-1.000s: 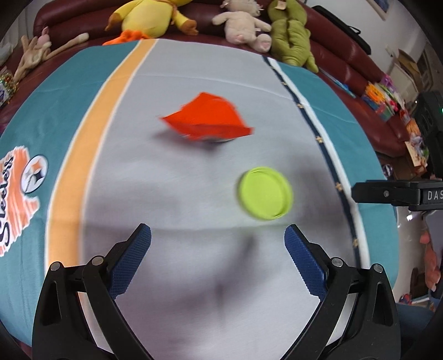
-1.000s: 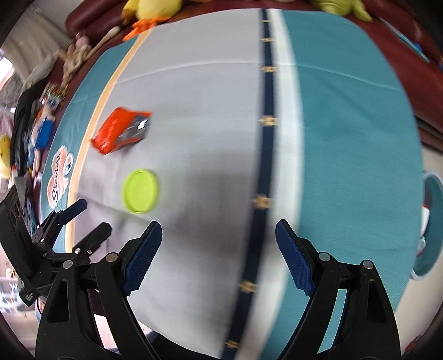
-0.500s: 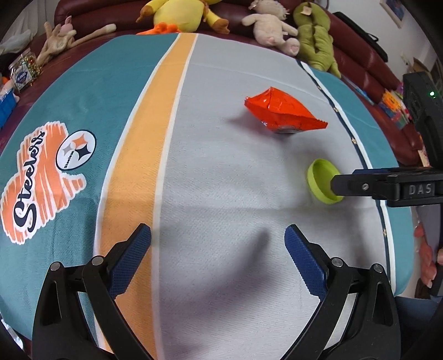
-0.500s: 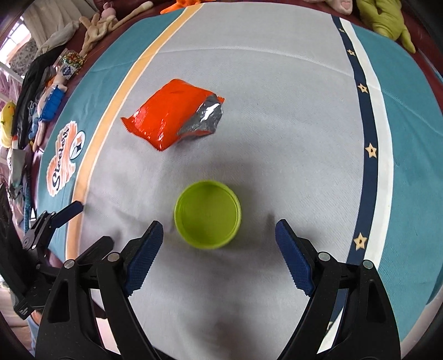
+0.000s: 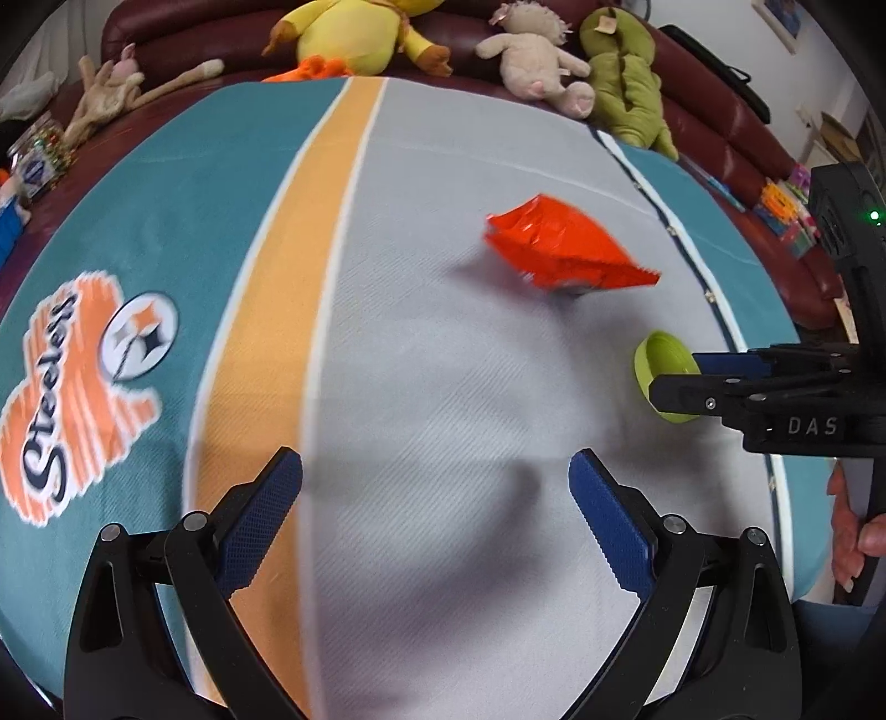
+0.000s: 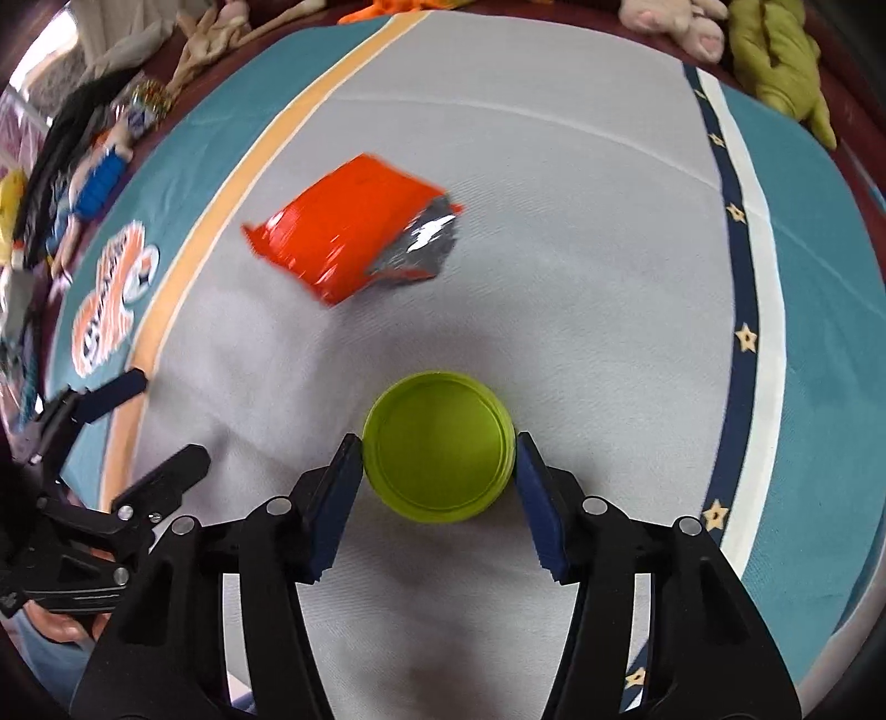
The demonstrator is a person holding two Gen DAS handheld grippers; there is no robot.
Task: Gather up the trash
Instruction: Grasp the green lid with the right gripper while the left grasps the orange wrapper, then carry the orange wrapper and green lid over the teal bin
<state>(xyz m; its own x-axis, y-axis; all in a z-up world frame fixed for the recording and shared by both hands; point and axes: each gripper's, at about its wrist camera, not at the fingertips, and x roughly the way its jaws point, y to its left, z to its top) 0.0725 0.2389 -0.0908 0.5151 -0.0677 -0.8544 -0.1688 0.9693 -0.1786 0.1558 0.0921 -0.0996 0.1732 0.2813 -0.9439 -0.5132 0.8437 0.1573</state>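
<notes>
A lime-green round lid (image 6: 437, 448) lies rim-up on the grey band of a blanket. My right gripper (image 6: 437, 443) points down over the lid and its jaws are closing, with both blue pads touching the rim on either side. From the left wrist view the lid (image 5: 662, 354) shows partly behind the right gripper (image 5: 678, 382). A crumpled orange snack wrapper (image 6: 349, 238) with a silver inside lies farther back, also in the left wrist view (image 5: 565, 252). My left gripper (image 5: 434, 476) hangs open over bare grey cloth, left of the lid, with nothing between its fingers.
The blanket (image 5: 255, 232) has teal, orange and grey stripes and an orange team logo (image 5: 72, 387). It covers a raised surface. Plush toys (image 5: 354, 33) line a maroon sofa (image 5: 736, 149) behind it. A person's hand (image 5: 847, 526) holds the right gripper's handle.
The right gripper swung left over the lid, came down, and its jaws narrowed onto the rim. The left gripper drifted left, so the wrapper and lid now sit at its right.
</notes>
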